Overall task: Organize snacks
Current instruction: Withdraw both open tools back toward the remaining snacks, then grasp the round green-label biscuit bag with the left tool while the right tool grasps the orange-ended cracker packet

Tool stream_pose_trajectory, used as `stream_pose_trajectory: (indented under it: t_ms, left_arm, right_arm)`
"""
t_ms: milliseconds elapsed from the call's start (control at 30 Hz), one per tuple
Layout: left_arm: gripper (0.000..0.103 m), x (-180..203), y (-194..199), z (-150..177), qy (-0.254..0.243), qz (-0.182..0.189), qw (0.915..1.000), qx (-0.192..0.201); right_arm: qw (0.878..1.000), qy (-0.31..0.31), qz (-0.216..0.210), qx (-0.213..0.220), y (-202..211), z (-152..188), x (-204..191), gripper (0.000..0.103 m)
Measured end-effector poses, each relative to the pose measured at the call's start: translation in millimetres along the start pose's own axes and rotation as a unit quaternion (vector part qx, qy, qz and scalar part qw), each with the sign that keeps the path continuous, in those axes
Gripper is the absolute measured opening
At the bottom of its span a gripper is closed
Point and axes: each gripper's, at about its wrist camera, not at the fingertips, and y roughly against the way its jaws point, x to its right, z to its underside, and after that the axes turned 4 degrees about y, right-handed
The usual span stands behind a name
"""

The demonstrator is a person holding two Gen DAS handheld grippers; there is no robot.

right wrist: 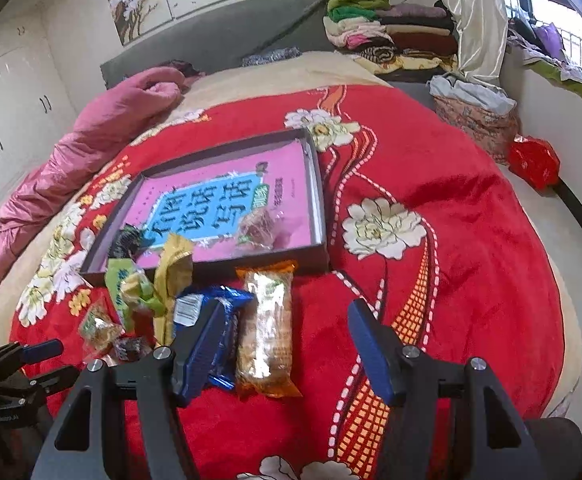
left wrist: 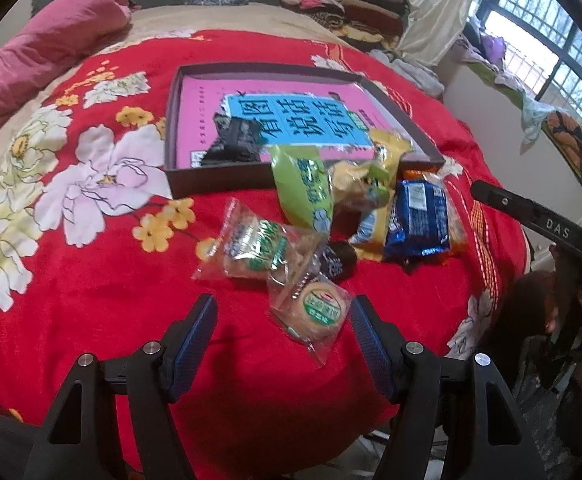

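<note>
Looking down over a red flowered blanket (left wrist: 91, 300) on the bed, I see my left gripper (left wrist: 283, 340) with its jaws apart and nothing between the pads; a round cake in clear wrap (left wrist: 319, 312) lies on the blanket just ahead, close to the right finger. My right gripper (right wrist: 283, 344) also stands open and empty, hanging above an orange-wrapped biscuit pack (right wrist: 267, 328) and a blue packet (right wrist: 215, 320), which lie side by side.

Most snacks sit in a loose heap on the blanket just in front of a shallow dark box (left wrist: 215, 184): a green packet (left wrist: 303, 188), a yellow packet (left wrist: 387, 148) leaning over the box's near wall, another clear-wrapped cake (left wrist: 251, 248) and a small dark sweet (left wrist: 337, 264). Inside the box, on its pink and blue printed floor, lie a black packet (left wrist: 235, 140) and a clear-wrapped snack (right wrist: 259, 228).

A pink quilt (right wrist: 91, 152) lies along the far side, and folded clothes (right wrist: 387, 28) are stacked by the window.
</note>
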Motion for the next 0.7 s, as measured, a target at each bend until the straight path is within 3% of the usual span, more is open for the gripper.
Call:
stream_pose_trajectory:
  t_ms: [467,700]
  left_arm:
    - [0.071,11,-34,7,-0.021,0.028,0.9983,-0.046]
    - [0.071,20,-39,5,-0.036,0.040,0.9975,-0.046]
  right_arm:
    - [0.999,-0.011,0.011,-0.046,-18,9,8,0.064]
    - [0.997,0.011,0.002,-0.074,-34,14,-1,0.064]
